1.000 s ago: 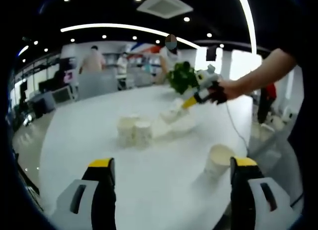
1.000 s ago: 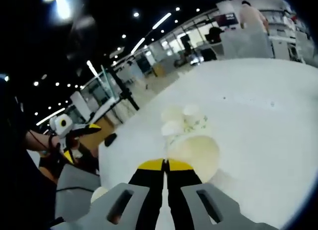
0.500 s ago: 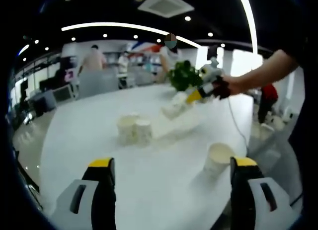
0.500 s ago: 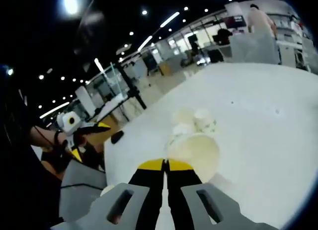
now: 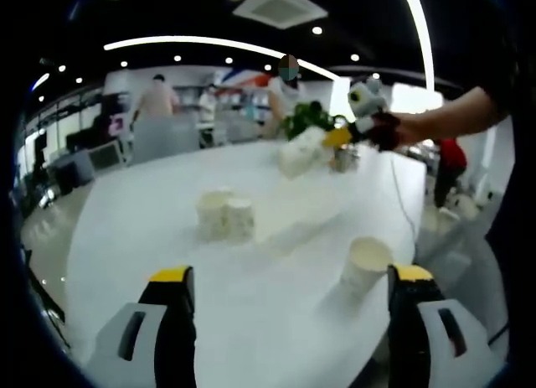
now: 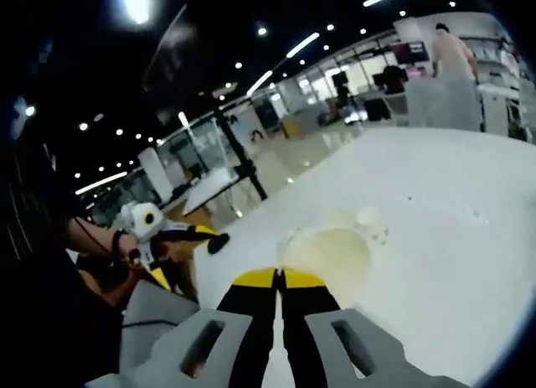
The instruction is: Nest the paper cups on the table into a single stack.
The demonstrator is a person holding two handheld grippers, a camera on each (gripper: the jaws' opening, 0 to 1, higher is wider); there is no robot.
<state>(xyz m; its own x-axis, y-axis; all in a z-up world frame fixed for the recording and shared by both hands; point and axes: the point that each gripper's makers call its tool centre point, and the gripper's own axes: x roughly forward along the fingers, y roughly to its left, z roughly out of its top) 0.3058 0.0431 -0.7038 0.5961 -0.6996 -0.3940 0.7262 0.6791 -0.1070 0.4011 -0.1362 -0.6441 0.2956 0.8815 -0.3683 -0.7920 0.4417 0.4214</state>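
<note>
In the left gripper view, my left gripper (image 5: 291, 275) is open over the white table (image 5: 151, 237), with nothing between its jaws. A single paper cup (image 5: 366, 266) stands just inside its right jaw. Two more paper cups (image 5: 224, 216) stand side by side farther out. Above the table's far side, the right gripper (image 5: 342, 137) holds a paper cup (image 5: 300, 153) in the air. In the right gripper view, my right gripper (image 6: 279, 276) is shut on the rim of that paper cup (image 6: 327, 252). The pair of cups (image 6: 368, 222) shows just past it, and the left gripper (image 6: 172, 235) is at the left.
A green plant (image 5: 303, 120) stands at the table's far edge. People (image 5: 157, 99) and chairs are beyond it. The person's arm (image 5: 444, 120) reaches in from the right. The table's near edge (image 5: 79, 321) curves past the left jaw.
The right gripper has lifted its cup off the table, up and away from the two standing cups. The left gripper has stayed open and still.
</note>
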